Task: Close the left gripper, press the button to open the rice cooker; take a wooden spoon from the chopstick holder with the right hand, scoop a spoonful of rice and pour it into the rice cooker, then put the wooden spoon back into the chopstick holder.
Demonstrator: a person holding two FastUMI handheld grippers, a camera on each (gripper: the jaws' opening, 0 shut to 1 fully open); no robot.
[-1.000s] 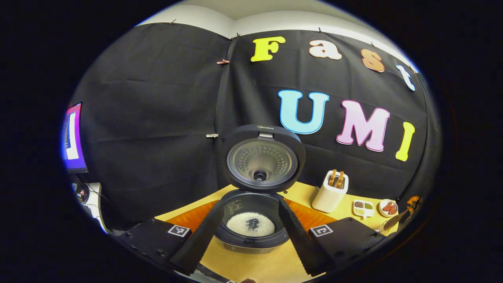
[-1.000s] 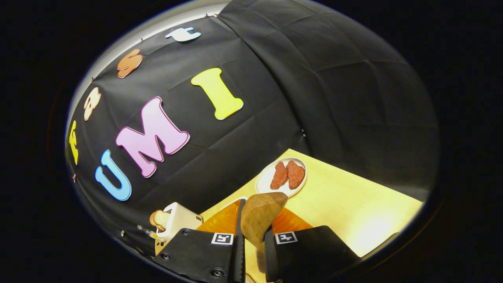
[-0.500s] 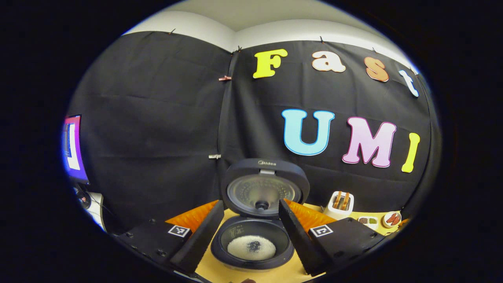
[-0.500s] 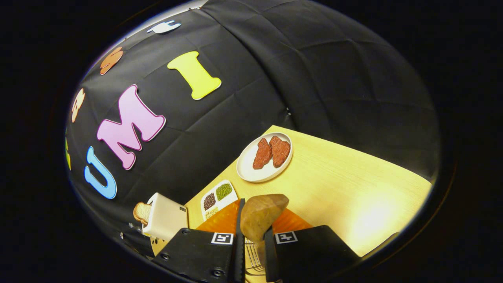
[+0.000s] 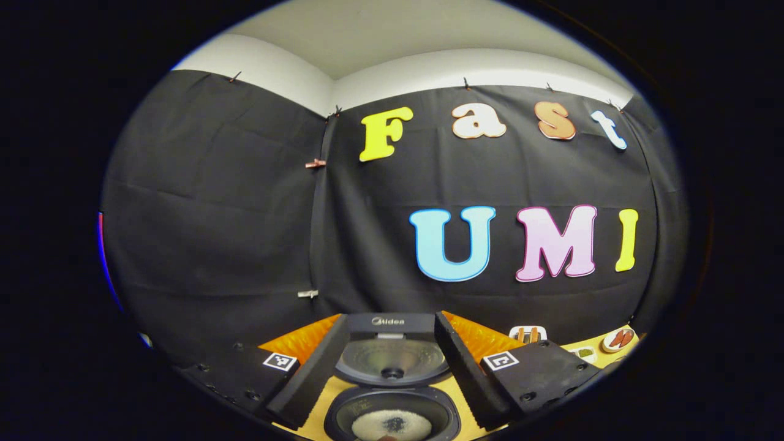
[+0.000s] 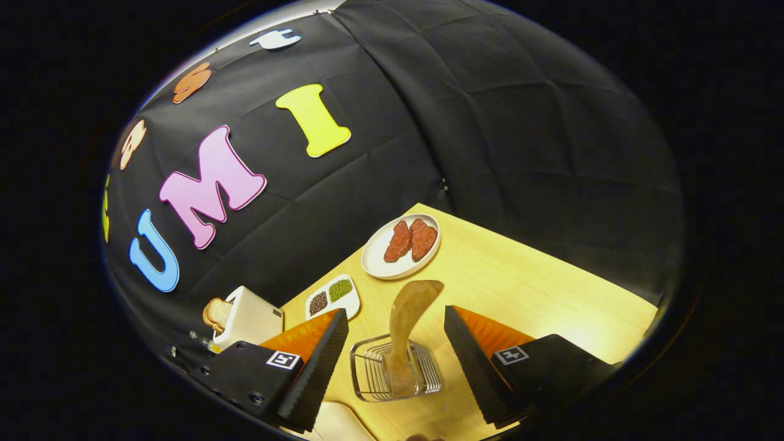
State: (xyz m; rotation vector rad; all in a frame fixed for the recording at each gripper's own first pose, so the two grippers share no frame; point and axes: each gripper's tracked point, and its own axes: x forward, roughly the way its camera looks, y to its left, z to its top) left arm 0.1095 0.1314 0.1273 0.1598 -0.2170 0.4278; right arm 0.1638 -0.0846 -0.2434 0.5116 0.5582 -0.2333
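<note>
The spoon stands handle-down in the holder, its bowl leaning up toward the plate. It rests there untouched, which I judge means the last step is done. The right tongs are spread wide, one finger on either side of the holder and apart from the spoon. Half a second ago they pinched the spoon's handle above the holder; now they have let it go.

Past the holder from the tongs, the plate with two red pieces lies on the surface. A small divided dish and a toaster sit beside the plate toward the wall.

In the left gripper view, the cooker stands with its lid up and white rice in the pot. The left tongs are wide, framing the cooker without touching it. Against the earlier frame the cooker sits lower in that view and more wall shows, so this hand has tilted up, probably idling.
</note>
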